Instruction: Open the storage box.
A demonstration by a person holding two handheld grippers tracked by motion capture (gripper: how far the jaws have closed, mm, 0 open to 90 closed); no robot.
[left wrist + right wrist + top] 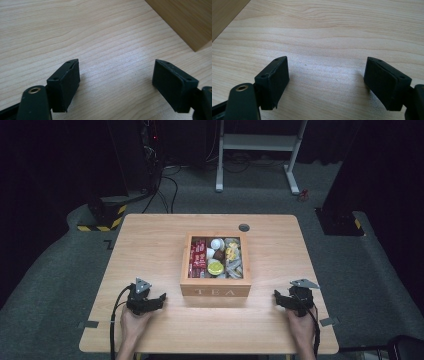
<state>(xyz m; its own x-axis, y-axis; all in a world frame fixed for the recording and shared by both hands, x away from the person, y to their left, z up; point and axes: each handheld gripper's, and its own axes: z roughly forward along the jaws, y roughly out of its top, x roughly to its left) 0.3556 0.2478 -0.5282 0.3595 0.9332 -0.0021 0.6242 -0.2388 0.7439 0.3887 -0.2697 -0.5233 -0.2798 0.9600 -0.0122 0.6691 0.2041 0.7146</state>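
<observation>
Wooden tea box (215,290) at mid-table, lid off, marked TEA on the front wall, long axis roughly across the table. Left gripper (159,298) down on the table (150,235) to the box's left, jaws spread wide with nothing between them, pointing inward at the box's front left corner. Right gripper (276,298) mirrored on the other side, jaws likewise spread and empty, aimed at the front right corner. Both about equally near the box, neither touching it; bare wood between each pair of pads in the gripper views, with a corner of the box (185,22) at upper right of the left gripper view and a sliver of the box (224,15) at upper left of the right one. Inside: red packets (198,257) along the left compartment, a yellow round lid (215,267), a white round thing (216,243), pale wrapped packets (233,262) to the right. Dividers and exact contents too small to read. Likely next: reach forward and inward, over the front wall, into the box.
</observation>
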